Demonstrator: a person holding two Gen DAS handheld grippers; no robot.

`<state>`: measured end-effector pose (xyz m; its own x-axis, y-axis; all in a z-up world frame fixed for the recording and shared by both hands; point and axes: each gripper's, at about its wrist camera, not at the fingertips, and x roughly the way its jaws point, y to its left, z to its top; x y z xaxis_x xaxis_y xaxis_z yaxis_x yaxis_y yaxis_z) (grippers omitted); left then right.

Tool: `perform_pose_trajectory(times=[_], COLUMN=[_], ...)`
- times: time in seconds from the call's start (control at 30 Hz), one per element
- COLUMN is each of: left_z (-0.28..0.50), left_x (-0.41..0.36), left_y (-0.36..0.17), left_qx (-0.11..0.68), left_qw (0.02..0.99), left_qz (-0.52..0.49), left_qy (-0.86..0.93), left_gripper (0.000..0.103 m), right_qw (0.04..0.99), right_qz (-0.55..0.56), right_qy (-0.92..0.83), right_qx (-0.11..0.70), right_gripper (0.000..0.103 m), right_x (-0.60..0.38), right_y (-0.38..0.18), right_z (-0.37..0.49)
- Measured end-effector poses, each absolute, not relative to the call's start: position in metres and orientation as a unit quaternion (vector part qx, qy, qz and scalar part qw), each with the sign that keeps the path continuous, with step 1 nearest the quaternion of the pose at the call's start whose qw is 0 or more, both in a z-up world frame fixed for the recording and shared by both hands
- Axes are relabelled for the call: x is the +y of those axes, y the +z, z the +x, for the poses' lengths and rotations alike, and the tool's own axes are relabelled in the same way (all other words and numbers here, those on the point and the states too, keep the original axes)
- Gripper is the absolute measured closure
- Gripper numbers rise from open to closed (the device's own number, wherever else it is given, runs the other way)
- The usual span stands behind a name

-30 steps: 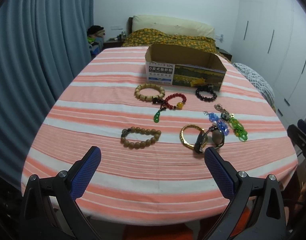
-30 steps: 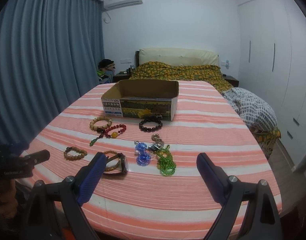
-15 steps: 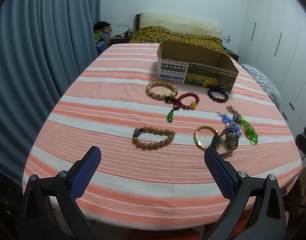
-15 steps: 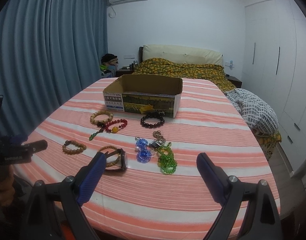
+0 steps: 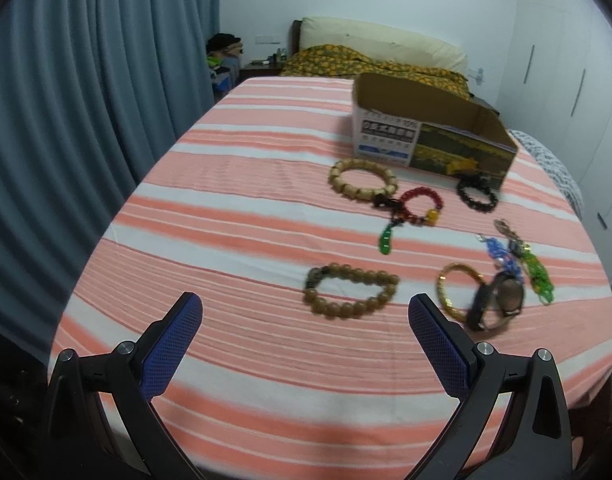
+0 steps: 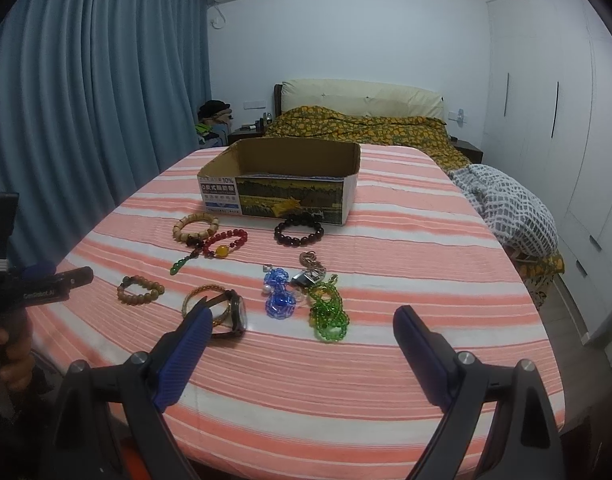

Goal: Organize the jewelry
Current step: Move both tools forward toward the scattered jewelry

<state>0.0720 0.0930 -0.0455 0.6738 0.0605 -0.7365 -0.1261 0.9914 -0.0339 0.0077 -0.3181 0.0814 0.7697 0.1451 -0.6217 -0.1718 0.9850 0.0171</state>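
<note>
Both tools hover over the near edge of the bench (image 6: 386, 432), which wears a coral-and-white striped cloth. The left tool (image 5: 305, 322) has its blue-padded fingers spread wide and grips nothing; the right tool (image 6: 300, 330) is likewise spread and bare.

The jewelry lies loose on the cloth, all outside the cardboard box (image 6: 280, 184) at the far side. The box's front panel shows "10%" and a line of Chinese characters too small to read beside a dark landscape print.

Just in front of the box lie a pale wooden bead bracelet (image 6: 196, 226), a red bead bracelet (image 6: 226, 242) with a yellow bead and green pendant, touching the pale one, and a dark bead bracelet (image 6: 299, 231). Nearer are a brown bead bracelet (image 5: 350, 290), a gold bangle (image 5: 452, 290) overlapped by a wristwatch (image 5: 500, 300), a blue crystal charm (image 6: 278, 298) and green beads (image 6: 328, 314).

In the right wrist view the left tool's body at the left edge reads "GenRobot.AI", held by a hand (image 6: 12, 354).
</note>
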Motion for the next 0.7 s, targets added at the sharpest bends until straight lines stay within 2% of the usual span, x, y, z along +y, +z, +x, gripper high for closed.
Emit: perform_pose_trajectory(times=[0.7], left_z=[0.091], left_x=[0.108], left_y=[-0.083], left_qx=[0.434], left_qw=[0.898], left_qz=[-0.043], left_qy=[0.062], left_gripper=[0.001], right_qw=[0.922], right_qz=[-0.014], right_qy=[0.061], right_qx=[0.383], right_gripper=[0.01], right_x=[-0.349], right_y=[0.024], right_z=[0.04])
